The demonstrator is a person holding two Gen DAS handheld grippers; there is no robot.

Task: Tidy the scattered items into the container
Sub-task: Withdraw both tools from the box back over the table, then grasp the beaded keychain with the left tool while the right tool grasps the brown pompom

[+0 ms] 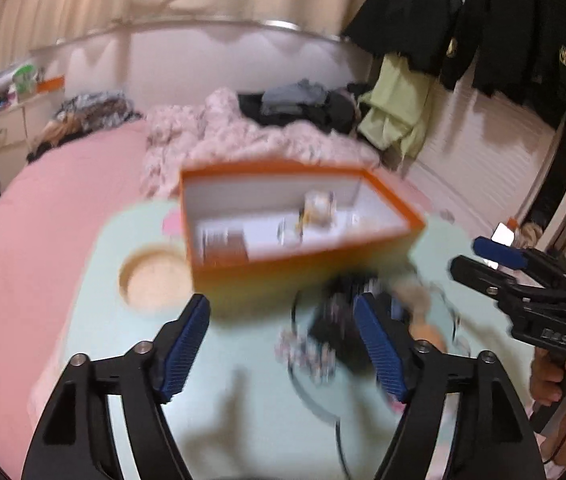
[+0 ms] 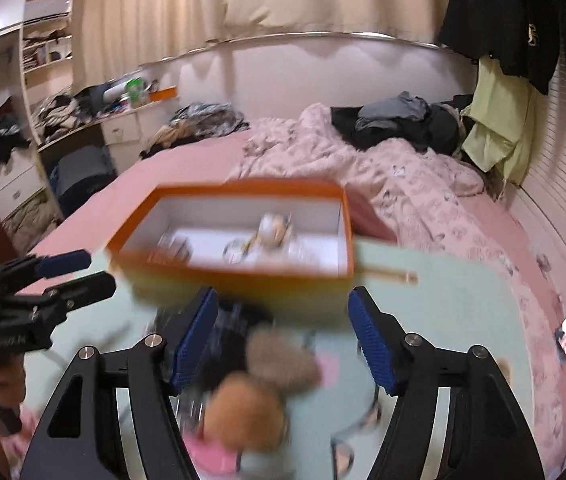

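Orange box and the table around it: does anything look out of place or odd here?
Nothing looks spilled or damaged. The orange box sits level on the pale green table with a few small items inside. A blurred heap of loose items, dark and tan, lies on the table in front of it. Both views are motion-blurred. The left gripper and right gripper are open.

Your right gripper [image 2: 283, 336] hangs wide apart over a blurred plush toy [image 2: 259, 392] on the mint table [image 2: 423, 320]. Just beyond sits the orange box [image 2: 243, 276], small items inside. Your left gripper [image 2: 79, 276] shows at left.
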